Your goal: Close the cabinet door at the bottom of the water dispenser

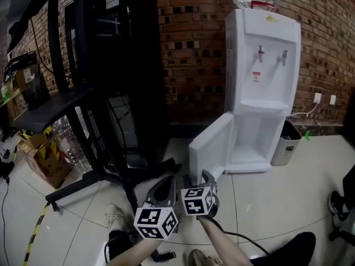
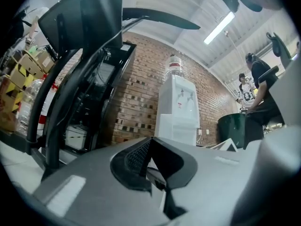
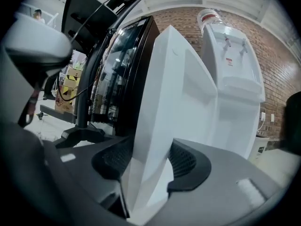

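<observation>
The white water dispenser point(image 1: 260, 65) stands against the brick wall, and its bottom cabinet door point(image 1: 209, 146) is swung open to the left. In the head view my right gripper point(image 1: 206, 177) sits at the door's free edge. The right gripper view shows that edge of the door point(image 3: 169, 102) running between the jaws of my right gripper point(image 3: 148, 159), with a pad against each face. My left gripper point(image 1: 168, 180) hovers just left of it, away from the door. The left gripper view has the left gripper point(image 2: 151, 142) shut and empty, with the dispenser point(image 2: 178, 107) far ahead.
A tall black cabinet point(image 1: 116, 65) and black stand legs point(image 1: 100, 176) are left of the door. A small bin point(image 1: 288, 140) is right of the dispenser. Cardboard boxes point(image 1: 47, 159) are at far left, a chair base point(image 1: 338, 204) at far right. A person point(image 2: 258, 88) stands in the distance.
</observation>
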A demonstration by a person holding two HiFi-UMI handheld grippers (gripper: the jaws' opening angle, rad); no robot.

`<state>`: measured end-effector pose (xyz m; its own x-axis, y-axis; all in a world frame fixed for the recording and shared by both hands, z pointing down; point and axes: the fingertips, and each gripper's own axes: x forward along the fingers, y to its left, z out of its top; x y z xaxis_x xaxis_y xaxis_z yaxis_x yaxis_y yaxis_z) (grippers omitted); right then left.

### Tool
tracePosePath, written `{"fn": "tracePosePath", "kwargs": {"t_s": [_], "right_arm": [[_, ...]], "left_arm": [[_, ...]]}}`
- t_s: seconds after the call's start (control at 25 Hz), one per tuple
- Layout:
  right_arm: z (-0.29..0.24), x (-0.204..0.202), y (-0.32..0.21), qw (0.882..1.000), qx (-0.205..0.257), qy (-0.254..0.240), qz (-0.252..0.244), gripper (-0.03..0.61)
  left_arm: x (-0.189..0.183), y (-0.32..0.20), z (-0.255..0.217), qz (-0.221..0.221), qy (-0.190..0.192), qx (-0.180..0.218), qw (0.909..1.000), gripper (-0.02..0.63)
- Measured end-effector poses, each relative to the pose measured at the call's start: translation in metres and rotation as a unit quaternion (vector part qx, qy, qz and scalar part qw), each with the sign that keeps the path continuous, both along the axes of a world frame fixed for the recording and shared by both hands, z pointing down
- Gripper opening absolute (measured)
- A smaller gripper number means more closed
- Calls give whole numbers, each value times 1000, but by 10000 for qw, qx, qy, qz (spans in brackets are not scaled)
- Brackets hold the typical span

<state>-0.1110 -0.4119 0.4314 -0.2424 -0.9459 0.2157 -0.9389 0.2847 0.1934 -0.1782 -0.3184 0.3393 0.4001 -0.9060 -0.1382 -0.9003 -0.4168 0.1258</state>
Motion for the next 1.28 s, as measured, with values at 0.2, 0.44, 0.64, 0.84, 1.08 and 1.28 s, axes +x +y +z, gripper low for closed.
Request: {"fn": "tracePosePath", "kwargs": {"t_s": [0.2,0.44,0.64,0.84,1.08,1.28], "right_arm": [[4,41,30,10000,-33,-17,48,242],[6,98,51,9988,-123,20,466,244],[5,157,70,9947,-48,47,1030,223],[4,208,73,9915,-232,84,1274,218],[2,243,76,9887,-336,100,1459,219],[1,254,79,9837,-143,72,1788,206]], "left_arm": [[37,-3,14,272,105,-292,9991,5],[74,-9,11,341,347,-551,9973,5],[115,-6,-6,682,288,-393,9965,6],[143,-13,-8,778,241,-363,9960,6],[163,-26,-3,725,177,-343,9966,5],[170,-28,2,788,156,-374,9961,5]]}}
